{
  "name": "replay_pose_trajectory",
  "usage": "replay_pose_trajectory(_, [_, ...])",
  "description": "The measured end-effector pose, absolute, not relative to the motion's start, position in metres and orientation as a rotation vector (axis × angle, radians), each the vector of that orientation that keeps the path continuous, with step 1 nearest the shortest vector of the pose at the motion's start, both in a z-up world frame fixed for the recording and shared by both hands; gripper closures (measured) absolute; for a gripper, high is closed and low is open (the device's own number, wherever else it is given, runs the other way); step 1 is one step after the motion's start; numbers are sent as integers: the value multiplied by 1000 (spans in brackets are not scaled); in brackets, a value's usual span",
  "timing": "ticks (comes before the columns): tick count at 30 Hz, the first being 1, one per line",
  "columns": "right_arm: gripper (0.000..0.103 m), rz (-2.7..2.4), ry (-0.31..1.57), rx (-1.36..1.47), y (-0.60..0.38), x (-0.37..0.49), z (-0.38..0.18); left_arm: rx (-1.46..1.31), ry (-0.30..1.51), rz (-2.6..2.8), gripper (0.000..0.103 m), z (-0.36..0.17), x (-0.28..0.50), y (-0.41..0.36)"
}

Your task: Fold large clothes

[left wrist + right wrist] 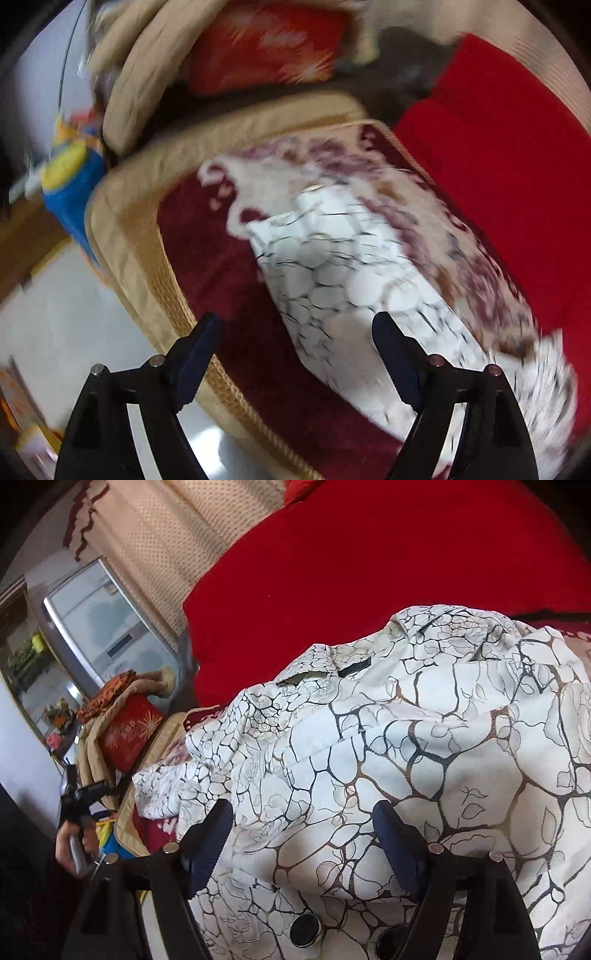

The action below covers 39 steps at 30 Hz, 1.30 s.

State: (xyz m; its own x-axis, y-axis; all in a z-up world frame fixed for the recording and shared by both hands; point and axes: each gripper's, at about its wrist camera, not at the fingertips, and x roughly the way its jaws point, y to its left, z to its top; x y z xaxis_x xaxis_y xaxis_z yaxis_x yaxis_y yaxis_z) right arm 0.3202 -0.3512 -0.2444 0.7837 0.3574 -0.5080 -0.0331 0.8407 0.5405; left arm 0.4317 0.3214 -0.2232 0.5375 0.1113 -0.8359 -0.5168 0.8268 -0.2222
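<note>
We found the white garment with a dark crackle-and-rose print (343,280) lying on the dark-red floral sofa cushion with tan woven edging (207,266), its long axis running from near right to far left, beside a plain red blanket (498,155). Our left gripper (295,332) and right gripper (303,814) both hovered with fingers spread apart, holding nothing; two dark round buttons (306,931) showed near the right one.

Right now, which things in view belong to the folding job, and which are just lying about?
Part of the job:
white patterned coat
left gripper, open
right gripper, open

Just lying about:
red blanket
sofa cushion under the coat
red box
blue and yellow toy
fridge
</note>
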Motion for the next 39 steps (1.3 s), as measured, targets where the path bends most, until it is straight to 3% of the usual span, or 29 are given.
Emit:
replay_pose_trajectory(3, [22, 223, 638, 530, -350, 321, -248, -580, 926, 324, 33, -240, 445, 331])
replay_pose_trajectory(4, [22, 221, 641, 526, -350, 322, -249, -595, 943, 319, 46, -248, 451, 333])
replay_pose_trajectory(8, [22, 221, 642, 524, -350, 324, -251, -633, 1004, 304, 80, -273, 469, 334])
replay_pose_trajectory(9, [23, 222, 641, 525, -350, 324, -251, -636, 991, 309, 93, -273, 469, 333])
replay_pose_trajectory(11, [24, 223, 637, 532, -351, 323, -250, -649, 951, 297, 98, -267, 467, 332])
replay_pose_trajectory(20, [24, 198, 542, 612, -380, 307, -225, -386, 770, 65, 100, -142, 440, 247])
replay_pose_trajectory(30, [23, 125, 433, 678, -426, 276, -202, -30, 628, -402, 100, -1, 369, 32])
replay_pose_trajectory(36, [23, 41, 360, 742, -470, 246, -190, 148, 654, -713, 98, 15, 327, -101])
replay_pose_trajectory(38, [23, 9, 342, 758, -484, 235, -186, 219, 680, -826, 92, 11, 308, -137])
replay_pose_trajectory(39, [23, -3, 336, 765, -490, 230, -185, 249, 674, -883, 84, 9, 296, -148])
